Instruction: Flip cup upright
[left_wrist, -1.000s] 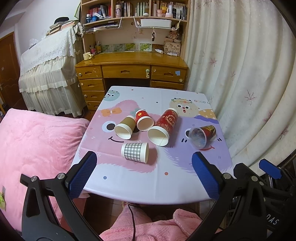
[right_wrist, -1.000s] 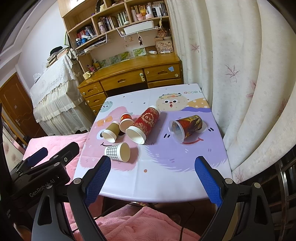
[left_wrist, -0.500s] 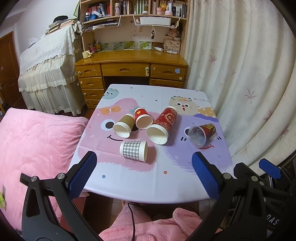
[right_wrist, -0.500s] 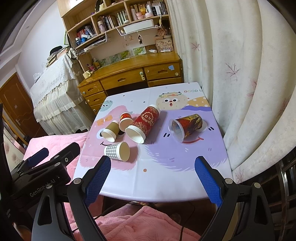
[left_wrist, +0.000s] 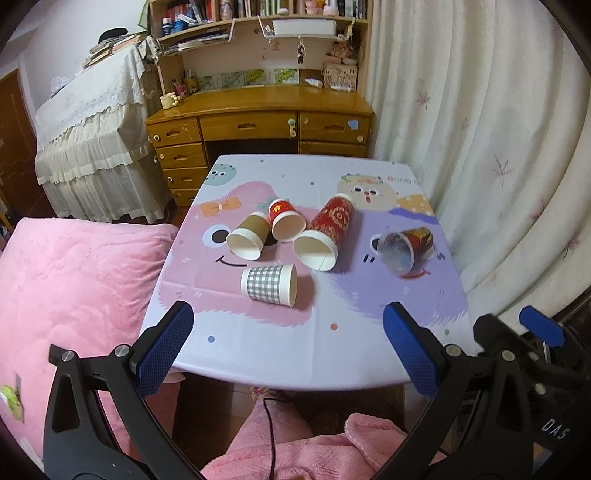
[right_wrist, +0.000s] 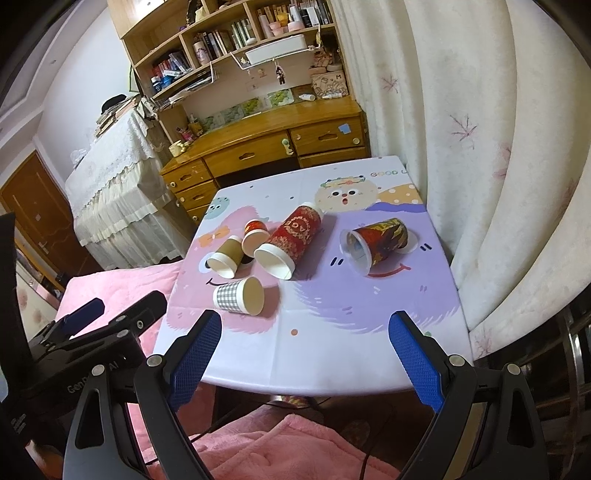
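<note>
Toward twelve o'clock of both wide-apart, empty grippers, left gripper (left_wrist: 284, 343) and right gripper (right_wrist: 304, 352), five cups are lying sideways on the cartoon-print table (left_wrist: 369, 354), so pinching the nearest checked cup (left_wrist: 269, 283) across its wall is looking wisest.

Cartoon-print table (left_wrist: 266, 332): five paper cups (left_wrist: 269, 283) lying sideways.

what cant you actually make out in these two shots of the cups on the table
- Brown cup and small red cup: whether they touch, either view; too close to tell.
- Book spines on the shelf: too small, both views.
- Table legs: hidden under the cloth and behind the grippers.
- Clear cup print: too small to read.
</note>
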